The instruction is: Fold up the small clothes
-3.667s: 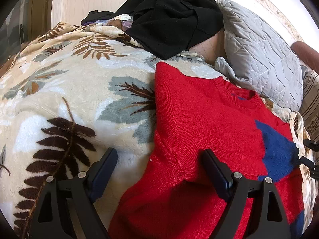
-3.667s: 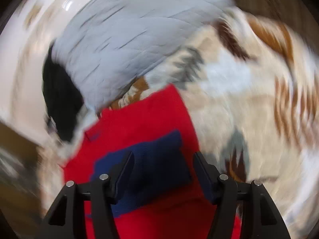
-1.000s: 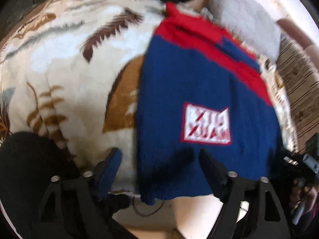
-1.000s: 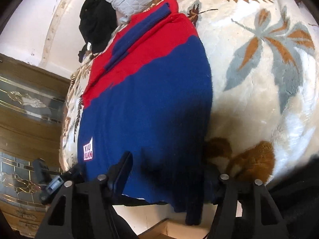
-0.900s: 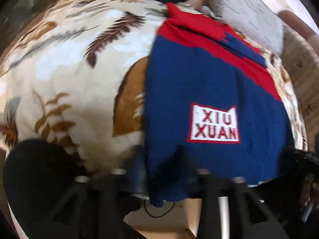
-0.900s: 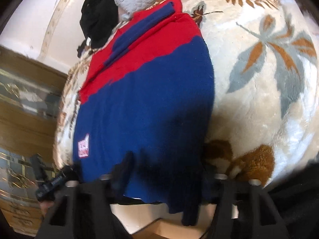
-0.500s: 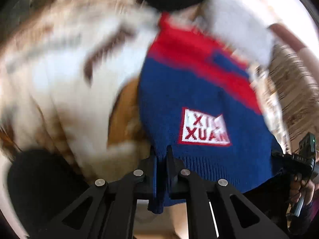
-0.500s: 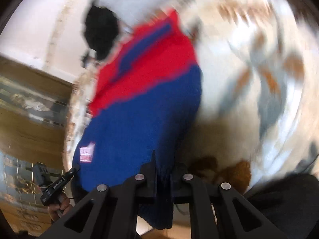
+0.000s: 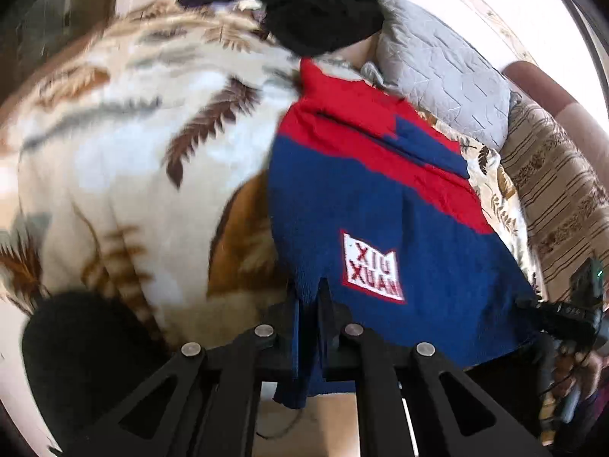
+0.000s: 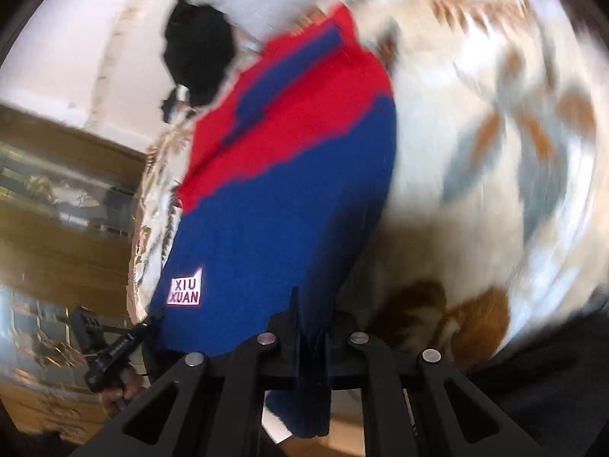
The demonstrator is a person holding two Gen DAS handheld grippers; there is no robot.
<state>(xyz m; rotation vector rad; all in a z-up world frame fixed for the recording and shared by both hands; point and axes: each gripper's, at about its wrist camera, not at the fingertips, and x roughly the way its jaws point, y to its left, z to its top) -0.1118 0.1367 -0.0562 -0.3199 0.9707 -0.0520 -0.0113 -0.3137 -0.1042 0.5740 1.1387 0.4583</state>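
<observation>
A small red and blue knit sweater (image 9: 380, 205) with a white "XIU XUAN" patch (image 9: 371, 264) lies on a leaf-print blanket, its blue hem hanging over the near edge. My left gripper (image 9: 307, 304) is shut on the hem's left corner. In the right wrist view the same sweater (image 10: 289, 198) shows, and my right gripper (image 10: 310, 312) is shut on the hem's right corner. The hem is lifted slightly off the blanket between both grippers.
The fleece leaf-print blanket (image 9: 125, 160) covers the bed. A grey quilted pillow (image 9: 441, 68) and a pile of black clothes (image 9: 323, 7) lie at the far end. A striped cushion (image 9: 559, 190) sits right. A wooden cabinet (image 10: 57, 209) stands beyond the bed.
Both grippers went from open either side of the blue hem to shut on its two corners, and the hem has risen slightly.
</observation>
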